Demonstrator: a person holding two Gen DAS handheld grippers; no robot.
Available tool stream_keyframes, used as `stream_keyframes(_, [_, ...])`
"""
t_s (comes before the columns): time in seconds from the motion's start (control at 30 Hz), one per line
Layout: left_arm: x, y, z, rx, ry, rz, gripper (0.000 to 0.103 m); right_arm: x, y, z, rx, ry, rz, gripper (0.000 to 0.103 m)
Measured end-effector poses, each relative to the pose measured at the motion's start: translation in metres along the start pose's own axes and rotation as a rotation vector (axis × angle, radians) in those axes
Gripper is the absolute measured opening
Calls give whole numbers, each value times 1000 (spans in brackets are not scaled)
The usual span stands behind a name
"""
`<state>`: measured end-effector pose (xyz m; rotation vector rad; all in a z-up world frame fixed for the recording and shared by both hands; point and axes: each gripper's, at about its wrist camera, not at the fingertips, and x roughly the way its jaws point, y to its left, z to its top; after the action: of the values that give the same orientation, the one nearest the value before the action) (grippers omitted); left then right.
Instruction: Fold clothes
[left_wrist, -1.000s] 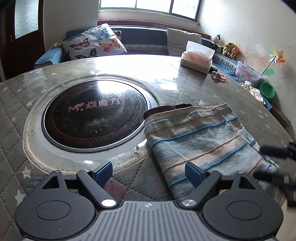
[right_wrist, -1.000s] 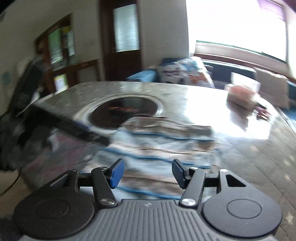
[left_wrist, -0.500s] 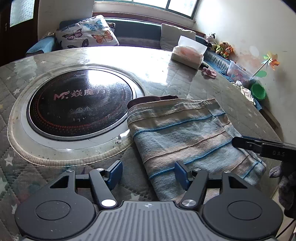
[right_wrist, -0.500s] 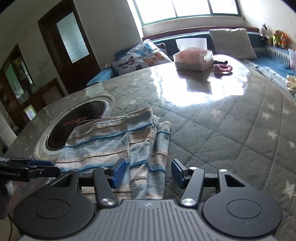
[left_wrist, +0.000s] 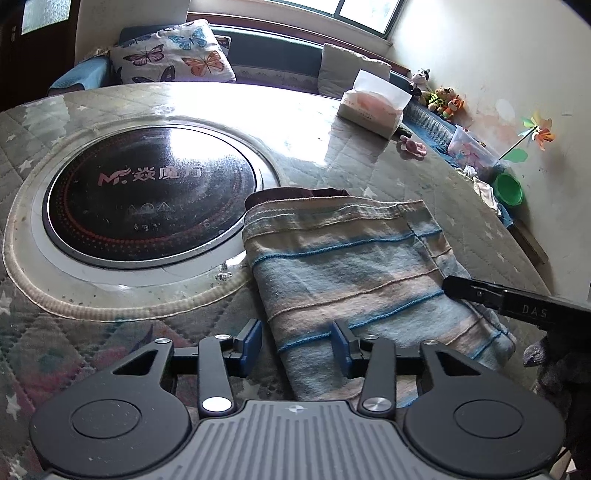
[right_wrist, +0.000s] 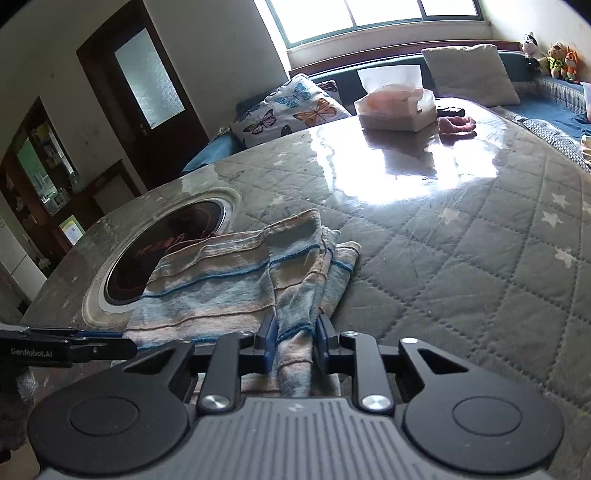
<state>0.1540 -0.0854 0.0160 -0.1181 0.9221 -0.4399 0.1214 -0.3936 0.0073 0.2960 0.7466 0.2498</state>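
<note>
Across the quilted grey star-print tabletop, the folded blue-and-beige striped cloth lies lengthwise from 6 toward 12 o'clock. Right hand-held gripper pinches its near right edge; left hand-held gripper hovers wide at its near left corner.

Tissue box stands far; nearer quilted tabletop seemingly bare.

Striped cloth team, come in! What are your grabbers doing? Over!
Right gripper shut on striped cloth. Left gripper open at its near edge. Cloth folded on table. Nothing blocking.
</note>
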Motion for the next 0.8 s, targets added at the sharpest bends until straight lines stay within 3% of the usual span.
stream_keyframes(0.2, [5, 0, 5, 5, 7, -6, 44, -2, 0, 2, 9, -6, 13, 28])
stream_keyframes(0.33, [7, 0, 6, 1, 15, -7, 20, -3, 0, 5, 13, -14, 22, 23])
stream_keyframes(0.43, [6, 1, 10, -8, 15, -9, 11, -3, 1, 7, 16, -20, 28, 16])
stream_keyframes(0.8, [-1, -14, 44, 62, -50, 17, 9, -10, 15, 35, -30, -75, 57, 11])
